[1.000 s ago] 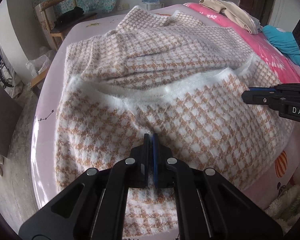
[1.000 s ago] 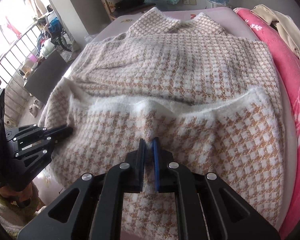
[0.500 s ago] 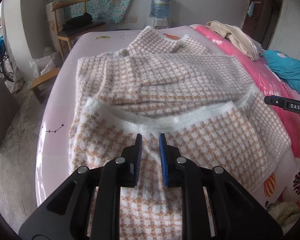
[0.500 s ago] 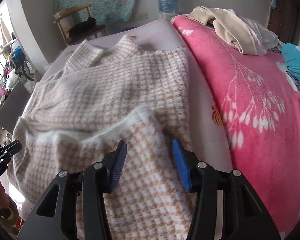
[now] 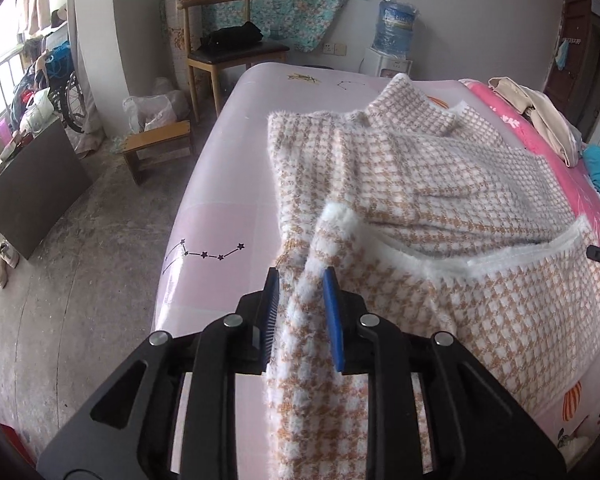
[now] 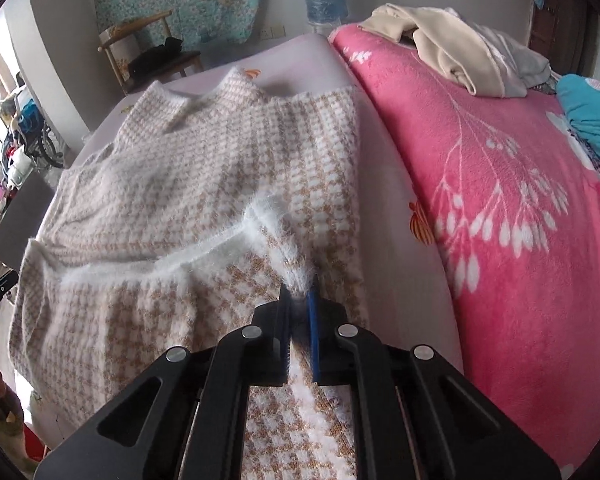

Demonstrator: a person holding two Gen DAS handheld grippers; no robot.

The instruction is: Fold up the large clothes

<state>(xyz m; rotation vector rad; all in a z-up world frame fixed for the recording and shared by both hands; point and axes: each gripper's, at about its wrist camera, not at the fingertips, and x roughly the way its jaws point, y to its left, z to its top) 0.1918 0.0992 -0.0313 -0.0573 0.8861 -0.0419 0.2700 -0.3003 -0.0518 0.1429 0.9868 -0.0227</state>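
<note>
Pink bedsheet point(image 5: 228, 184) carries the houndstooth sweater point(image 5: 440, 184), hem folded up. Your left gripper point(image 5: 300, 312) now straddles its left edge, not yet closed; your right gripper point(image 6: 299, 316) has closed on the right edge, ready for the next fold.

Bed with pale lilac sheet point(image 5: 228, 184) bearing a printed constellation, checked fuzzy sweater point(image 5: 420, 184) spread on it, pink floral blanket point(image 6: 500, 184) alongside, beige garments point(image 6: 452, 52) and, apparently, a teal cloth point(image 6: 588, 116) upon the blanket.
</note>
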